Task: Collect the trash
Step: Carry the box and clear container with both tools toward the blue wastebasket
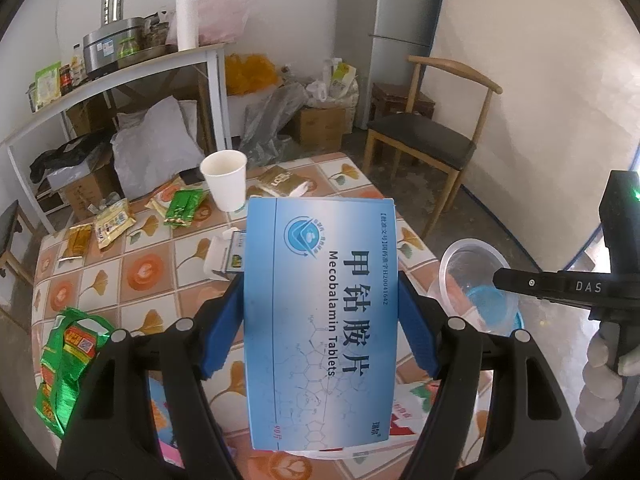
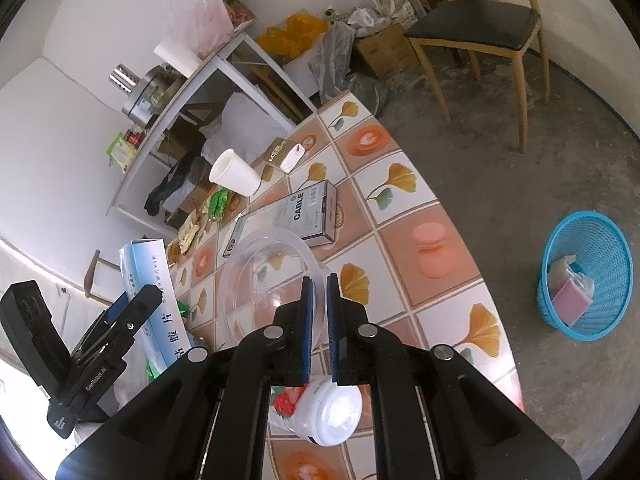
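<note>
My left gripper (image 1: 320, 288) is shut on a blue Mecobalamin tablet box (image 1: 320, 320), one blue pad on each long side, and the box hangs above the tiled table (image 1: 152, 268). The same box (image 2: 148, 276) shows at the left of the right wrist view. My right gripper (image 2: 320, 280) is shut on the rim of a clear plastic bowl (image 2: 260, 276), which it holds off the table. That bowl (image 1: 476, 280) shows at the right of the left wrist view. A blue mesh basket (image 2: 584, 276) stands on the floor past the table edge, with a pink item and plastic inside.
On the table are a white paper cup (image 1: 224, 180), a grey CABLE box (image 2: 308, 212), a white bottle (image 2: 332, 412), green wrappers (image 1: 68, 364) and several snack packets (image 1: 112, 224). A wooden chair (image 1: 432, 140) stands beyond it. A cluttered shelf (image 1: 120, 76) lines the wall.
</note>
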